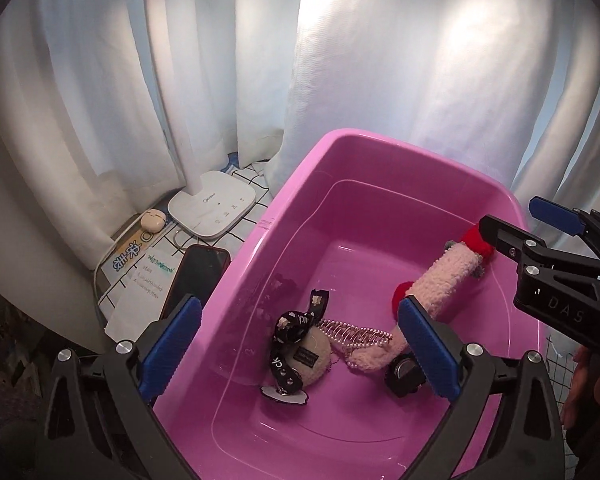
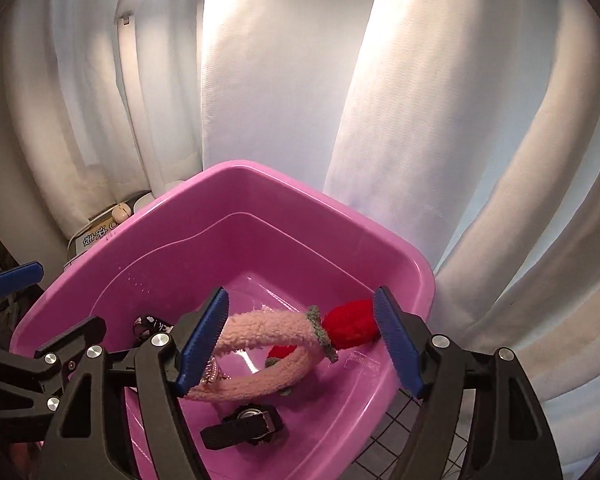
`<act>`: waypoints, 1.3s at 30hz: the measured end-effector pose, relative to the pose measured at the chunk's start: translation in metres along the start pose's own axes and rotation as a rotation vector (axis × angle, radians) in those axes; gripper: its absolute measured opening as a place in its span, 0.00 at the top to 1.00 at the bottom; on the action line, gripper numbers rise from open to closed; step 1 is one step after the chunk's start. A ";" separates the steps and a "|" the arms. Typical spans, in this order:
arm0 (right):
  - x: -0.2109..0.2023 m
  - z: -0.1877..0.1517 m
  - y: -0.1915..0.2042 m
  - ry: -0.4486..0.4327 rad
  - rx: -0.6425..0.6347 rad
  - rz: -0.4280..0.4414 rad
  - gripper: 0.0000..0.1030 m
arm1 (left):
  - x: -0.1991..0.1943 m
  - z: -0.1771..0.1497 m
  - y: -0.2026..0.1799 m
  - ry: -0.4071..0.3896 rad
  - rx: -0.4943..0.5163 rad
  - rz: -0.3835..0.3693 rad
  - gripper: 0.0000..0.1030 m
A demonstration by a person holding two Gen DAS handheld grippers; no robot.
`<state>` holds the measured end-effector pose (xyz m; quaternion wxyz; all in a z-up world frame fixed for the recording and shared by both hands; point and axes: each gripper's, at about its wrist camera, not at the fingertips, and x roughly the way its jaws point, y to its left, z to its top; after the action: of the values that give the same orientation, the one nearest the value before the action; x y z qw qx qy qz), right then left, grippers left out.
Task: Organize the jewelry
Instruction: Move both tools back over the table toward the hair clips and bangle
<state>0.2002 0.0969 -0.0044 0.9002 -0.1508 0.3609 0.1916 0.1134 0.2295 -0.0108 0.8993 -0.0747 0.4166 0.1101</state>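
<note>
Jewelry and hair pieces lie together in the pink plastic tub (image 1: 300, 184), which stands on a worktop covered with a white grid-patterned cloth (image 1: 244, 224). A fuzzy pink headband (image 2: 260, 332) with red pompom ends arches up from the tub floor; its far red end (image 2: 352, 324) sits between the blue pads of the right hand-held gripper (image 2: 300, 344), whose jaws stand wide apart and touch nothing. In the left wrist view that same gripper shows at the right edge, its tips just beside the headband's red end near the tub's right wall. The left hand-held gripper (image 1: 300, 344) hovers over the near part of the tub, jaws spread and empty. Below it lie a black printed ribbon strap (image 1: 288, 328) on a round cream plush pad (image 1: 316, 356), a pearl-trimmed hair comb (image 1: 356, 334) just to the right and touching the headband, and a black wristwatch (image 2: 244, 428) on the tub floor near the front wall. Left of the tub, on the worktop, stand a white desk lamp base (image 1: 212, 208), a small cream earbud case (image 1: 153, 219), a dark phone (image 1: 198, 276) against the tub's rim and some printed paper (image 1: 140, 300). White curtains (image 1: 420, 60) hang behind everything.
</note>
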 end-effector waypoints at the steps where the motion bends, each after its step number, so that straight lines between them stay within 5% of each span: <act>1: 0.000 0.000 -0.001 0.001 0.003 0.005 0.30 | 0.000 -0.001 0.001 0.000 -0.003 -0.001 0.06; 13: -0.025 -0.026 -0.013 -0.022 0.060 0.040 0.30 | -0.016 -0.007 0.003 -0.007 -0.040 -0.018 0.06; 23: -0.084 -0.078 -0.055 -0.075 0.186 0.023 0.30 | -0.046 -0.024 -0.033 -0.022 0.003 -0.079 0.06; 30: -0.135 -0.146 -0.099 -0.106 0.322 -0.032 0.30 | -0.078 -0.041 -0.074 -0.051 0.044 -0.178 0.06; 39: -0.180 -0.277 -0.165 -0.011 0.510 -0.194 0.30 | -0.105 -0.074 -0.156 -0.073 0.192 -0.337 0.06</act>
<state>-0.0087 -0.2048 -0.0473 0.9251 0.0479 0.3765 0.0082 0.0341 0.0477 0.0288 0.9226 -0.0532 0.3738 -0.0795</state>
